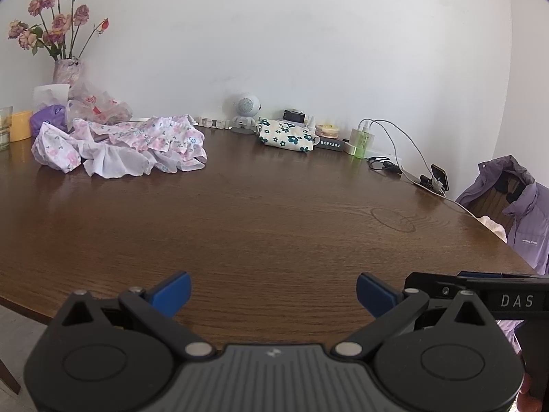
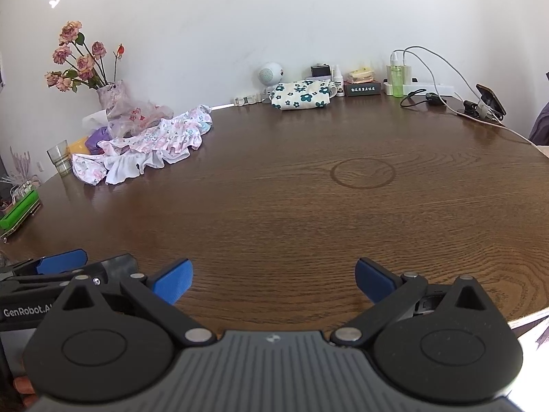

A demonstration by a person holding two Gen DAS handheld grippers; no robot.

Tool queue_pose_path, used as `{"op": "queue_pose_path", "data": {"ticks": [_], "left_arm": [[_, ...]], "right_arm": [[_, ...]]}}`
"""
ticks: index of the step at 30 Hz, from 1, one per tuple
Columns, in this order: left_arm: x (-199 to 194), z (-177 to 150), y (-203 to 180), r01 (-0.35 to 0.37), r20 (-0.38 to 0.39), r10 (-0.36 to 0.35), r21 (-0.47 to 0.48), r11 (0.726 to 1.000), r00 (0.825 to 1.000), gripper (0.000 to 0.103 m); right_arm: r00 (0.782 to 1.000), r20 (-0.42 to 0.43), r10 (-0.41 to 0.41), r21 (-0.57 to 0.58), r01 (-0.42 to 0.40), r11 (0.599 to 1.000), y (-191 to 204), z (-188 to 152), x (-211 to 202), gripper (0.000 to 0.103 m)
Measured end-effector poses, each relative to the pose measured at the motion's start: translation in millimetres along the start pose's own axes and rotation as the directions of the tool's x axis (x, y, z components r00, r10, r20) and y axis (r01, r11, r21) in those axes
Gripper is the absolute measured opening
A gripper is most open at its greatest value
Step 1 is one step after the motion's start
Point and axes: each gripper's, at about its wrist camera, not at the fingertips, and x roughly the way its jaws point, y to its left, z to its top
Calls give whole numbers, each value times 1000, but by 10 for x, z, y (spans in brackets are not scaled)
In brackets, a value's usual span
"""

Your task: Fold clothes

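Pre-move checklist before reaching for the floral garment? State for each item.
1. Left claw open and empty: ok.
2. Right claw open and empty: ok.
3. Crumpled floral garment in view, at the far left of the table: ok.
4. Bare wood between both claws and the garment: ok.
5. Garment free of clutter: not ok; the plastic bag and purple item sit right against its far edge.
6. One garment or several in the heap: cannot tell.
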Motion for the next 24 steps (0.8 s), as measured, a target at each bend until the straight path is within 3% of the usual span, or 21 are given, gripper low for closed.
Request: {"op": "queue_pose_path", "data": {"ticks": [24], "left_arm": [[14, 5, 10, -7, -4, 7, -7, 1000, 1000, 103]], "right_arm": [[1000, -8, 0, -4, 0, 1000, 3, 8, 31, 103]]}}
